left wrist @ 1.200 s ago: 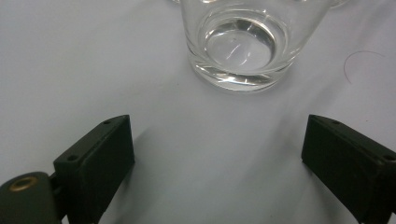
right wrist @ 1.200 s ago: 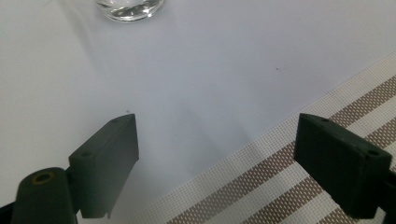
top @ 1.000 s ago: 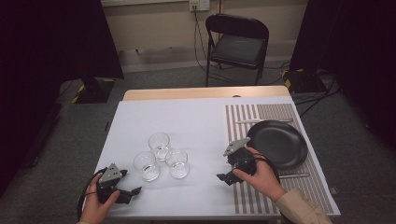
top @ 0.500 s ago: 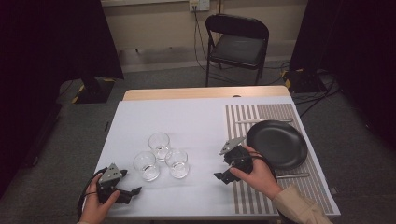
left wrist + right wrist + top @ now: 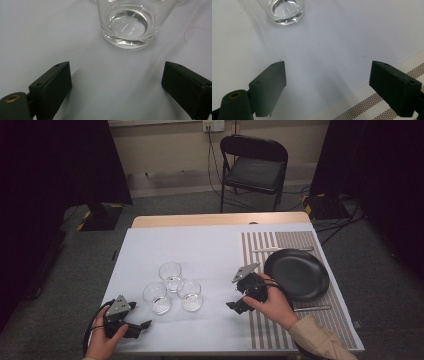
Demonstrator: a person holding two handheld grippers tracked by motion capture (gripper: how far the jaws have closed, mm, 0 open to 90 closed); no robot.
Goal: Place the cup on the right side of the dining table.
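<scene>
1. High view: three empty glasses stand clustered on the white table (image 5: 150,245). The near-left glass (image 5: 157,297) lies closest to the left gripper (image 5: 134,325); the near-right glass (image 5: 189,294) faces the right gripper (image 5: 240,302); the rear glass (image 5: 170,276) stands behind both.
2. Left gripper view: the jaws stand wide apart and hold nothing. The near-left glass (image 5: 131,23) sits ahead of them, upright, slightly right of centre.
3. Right gripper view: the jaws are likewise spread and empty. The near-right glass (image 5: 286,11) stands farther off, toward the upper left; the striped placemat (image 5: 372,105) edge runs under the right-hand jaw.
4. Judged step: approach for a grasp on a glass.
5. Centre the glass between the jaws before advancing. Keep the jaws level with the lower wall, not the rim.
6. Advance low over the table, without touching the neighbouring glasses; they stand close together.
7. Close slowly: clear glass is smooth and may slip or tip.
8. Keep the right gripper clear of the black plate (image 5: 297,275) on the placemat.
</scene>
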